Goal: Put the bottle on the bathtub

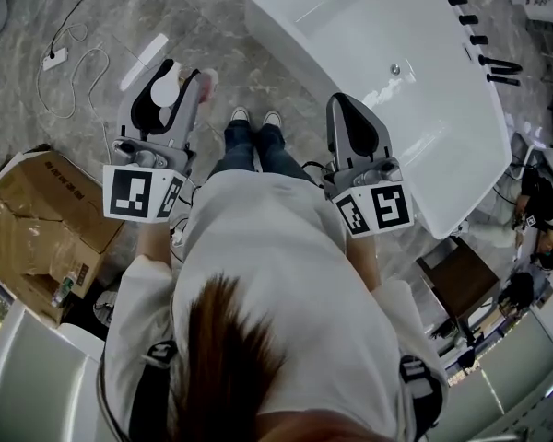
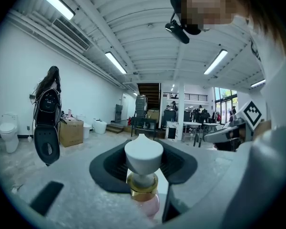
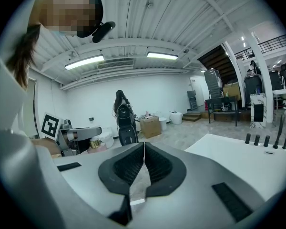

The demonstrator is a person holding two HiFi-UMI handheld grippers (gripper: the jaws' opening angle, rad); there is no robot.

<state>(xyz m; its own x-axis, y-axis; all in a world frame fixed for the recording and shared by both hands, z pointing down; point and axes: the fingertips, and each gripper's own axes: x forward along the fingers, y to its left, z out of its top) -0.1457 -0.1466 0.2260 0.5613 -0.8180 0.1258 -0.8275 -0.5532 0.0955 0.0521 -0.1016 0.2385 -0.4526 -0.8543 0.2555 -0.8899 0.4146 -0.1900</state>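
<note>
At far left I see a cardboard box [image 1: 46, 215] on the floor, its contents too unclear for me to tell. Next to it my left gripper [image 1: 177, 86] grips the bottle [image 2: 143, 159], white cap and gold collar showing between the jaws, out over the marble floor [image 1: 166, 7] and well apart from the tub. My right gripper [image 1: 348, 109] has its jaws pressed together and empty, just beside the near rim of the white bathtub [image 1: 447, 168], whose basin has a drain [image 1: 395, 68] and black fittings [image 1: 479, 40] along the far rim.
</note>
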